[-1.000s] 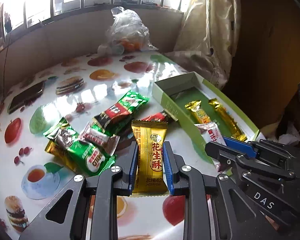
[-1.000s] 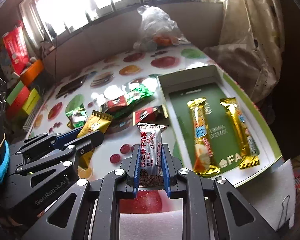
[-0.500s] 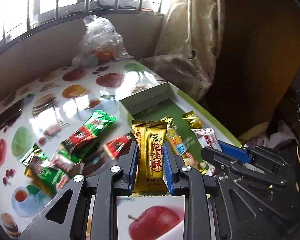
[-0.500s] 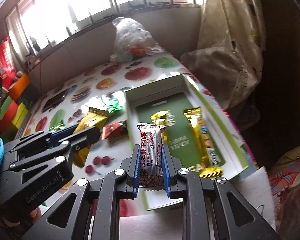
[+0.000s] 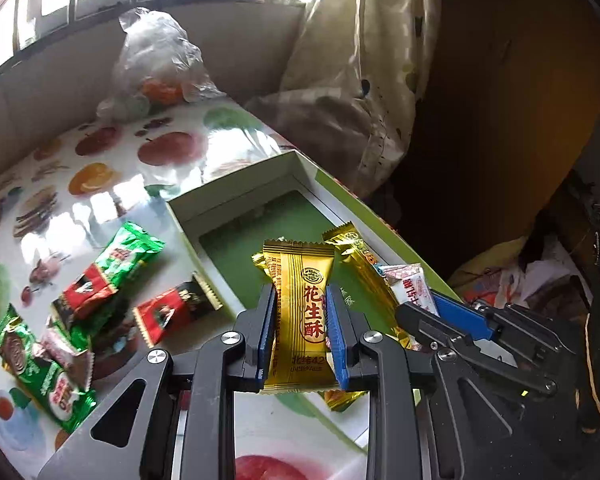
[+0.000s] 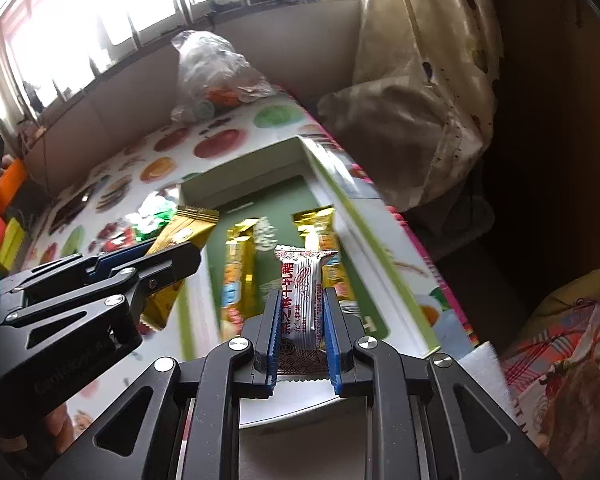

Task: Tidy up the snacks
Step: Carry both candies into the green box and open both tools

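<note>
Both grippers have swung from the loose pile over to the box [image 5: 236,192] in the last second. Left gripper [image 5: 302,320] clamps a yellow peanut candy [image 5: 302,312], right gripper [image 6: 302,320] a white nougat bar [image 6: 302,300], both above the box. Drop-off looks next. Box holds two gold bars [image 6: 236,272]. Green and red packets [image 5: 112,272] remain on tabletop [image 5: 100,184].

Right claw [image 6: 302,330] clamping white candy [image 6: 301,300], above green-lined box [image 6: 380,256], two gold bars [image 6: 238,276] inside
</note>
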A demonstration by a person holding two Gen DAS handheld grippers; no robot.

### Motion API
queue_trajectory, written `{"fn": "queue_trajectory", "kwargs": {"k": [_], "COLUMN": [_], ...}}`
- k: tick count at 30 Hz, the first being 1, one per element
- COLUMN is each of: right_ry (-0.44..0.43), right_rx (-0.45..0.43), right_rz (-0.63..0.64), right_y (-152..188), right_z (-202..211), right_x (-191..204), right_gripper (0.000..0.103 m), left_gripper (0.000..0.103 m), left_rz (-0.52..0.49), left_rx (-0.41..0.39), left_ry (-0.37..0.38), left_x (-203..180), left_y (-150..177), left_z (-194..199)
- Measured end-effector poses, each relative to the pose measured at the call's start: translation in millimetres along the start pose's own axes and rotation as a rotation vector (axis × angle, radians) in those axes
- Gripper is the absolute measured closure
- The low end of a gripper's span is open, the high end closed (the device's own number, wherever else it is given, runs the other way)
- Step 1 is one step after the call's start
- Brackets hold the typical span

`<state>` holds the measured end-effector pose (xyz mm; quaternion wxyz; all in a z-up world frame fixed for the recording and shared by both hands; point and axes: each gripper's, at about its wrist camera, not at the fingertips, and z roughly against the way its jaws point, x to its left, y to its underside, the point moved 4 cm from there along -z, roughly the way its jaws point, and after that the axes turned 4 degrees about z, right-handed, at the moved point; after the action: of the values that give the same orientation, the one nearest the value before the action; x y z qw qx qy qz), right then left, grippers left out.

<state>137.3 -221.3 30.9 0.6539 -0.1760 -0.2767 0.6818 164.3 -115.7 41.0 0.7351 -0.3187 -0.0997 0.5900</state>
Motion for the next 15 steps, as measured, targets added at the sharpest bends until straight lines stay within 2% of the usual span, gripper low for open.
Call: {"fn": "queue_trajectory", "kwargs": {"k": [3, 15], "right_ry": [0.007, 0.022], "right_rx": [0.012, 0.031], "right_rz": [-0.011, -0.009], "right_y": [0.3, 1.9], "right_z": [-6.3, -22.3], "right_x": [-7.7, -19.4], "right_gripper": [0.084, 0.084], "left_gripper": [0.078, 0.078], "left_rz": [0.018, 0.028], "left_rx": [0.021, 0.059], "left_ry": [0.02, 0.001], "left_x": [-0.7, -1.1], "left_y": [0.7, 4.1], "left_z": [-9.9, -32.7]}}
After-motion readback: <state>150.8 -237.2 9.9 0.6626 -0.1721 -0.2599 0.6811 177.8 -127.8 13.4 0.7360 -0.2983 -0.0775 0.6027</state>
